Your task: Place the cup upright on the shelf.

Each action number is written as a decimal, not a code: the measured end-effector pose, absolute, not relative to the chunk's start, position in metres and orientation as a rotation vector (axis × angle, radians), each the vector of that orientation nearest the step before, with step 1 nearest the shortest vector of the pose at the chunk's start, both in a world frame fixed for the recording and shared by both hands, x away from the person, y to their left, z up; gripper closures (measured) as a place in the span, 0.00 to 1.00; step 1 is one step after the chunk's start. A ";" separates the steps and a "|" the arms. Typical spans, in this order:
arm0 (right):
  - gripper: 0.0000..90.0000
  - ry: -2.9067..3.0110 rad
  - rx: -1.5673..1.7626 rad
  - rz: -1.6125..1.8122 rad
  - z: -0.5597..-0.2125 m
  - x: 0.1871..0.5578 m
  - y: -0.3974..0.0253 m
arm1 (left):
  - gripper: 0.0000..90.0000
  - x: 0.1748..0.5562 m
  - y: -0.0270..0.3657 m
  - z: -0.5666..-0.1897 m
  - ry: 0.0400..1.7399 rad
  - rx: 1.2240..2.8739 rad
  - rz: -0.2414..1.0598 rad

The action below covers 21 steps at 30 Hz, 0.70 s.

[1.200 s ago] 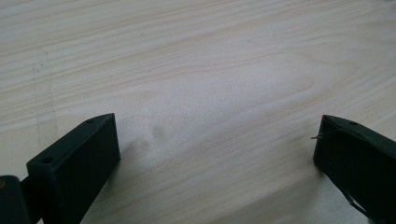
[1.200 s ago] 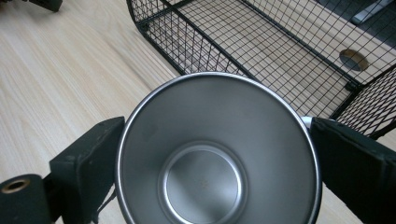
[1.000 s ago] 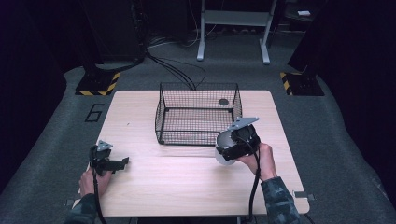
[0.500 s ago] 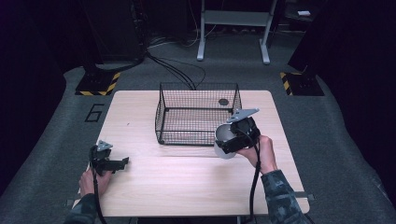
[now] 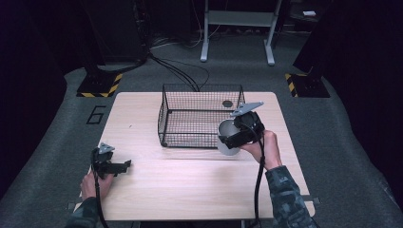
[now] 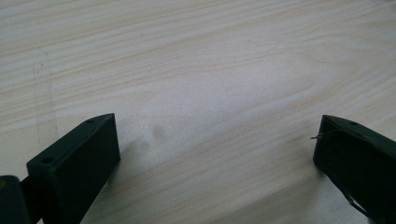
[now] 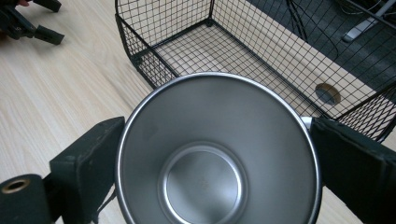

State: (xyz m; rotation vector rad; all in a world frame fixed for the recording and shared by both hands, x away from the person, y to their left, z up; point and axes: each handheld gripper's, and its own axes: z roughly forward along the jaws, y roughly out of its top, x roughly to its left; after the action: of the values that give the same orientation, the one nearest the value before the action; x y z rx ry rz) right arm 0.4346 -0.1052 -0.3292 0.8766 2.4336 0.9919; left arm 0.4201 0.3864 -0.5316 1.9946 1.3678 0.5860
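The steel cup [image 7: 217, 154], empty and unmarked, is clamped between the right gripper's [image 5: 236, 135] jaws at the wire basket's [image 5: 164, 116] five o'clock corner. The basket holds nothing. At eight o'clock on the table [image 5: 190, 185], the left gripper [image 5: 114, 166] rests wide open, holding nothing. The floor reads "6" [image 5: 96, 114].

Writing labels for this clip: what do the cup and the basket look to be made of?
Cup: apparently brushed metal, likely stainless steel, judging by its grey sheen and soft reflections. It is held in the right claw. Basket: thin black wire mesh, probably coated or painted; see-through grid.
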 end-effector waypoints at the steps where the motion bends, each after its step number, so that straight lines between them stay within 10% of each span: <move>1: 0.07 2.423 0.865 0.996 -0.328 0.437 -0.104 | 0.00 0.420 0.386 -0.532 1.367 1.993 0.584; 21: 0.07 2.432 0.860 0.976 -0.310 0.462 -0.095 | 0.00 0.420 0.386 -0.532 1.368 1.995 0.586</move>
State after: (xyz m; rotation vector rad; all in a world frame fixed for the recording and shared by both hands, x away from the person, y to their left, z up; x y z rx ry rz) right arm 0.4624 -0.0952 -0.3096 0.8602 2.4319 0.9765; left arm 0.4201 0.3864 -0.5316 1.9947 1.3679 0.5863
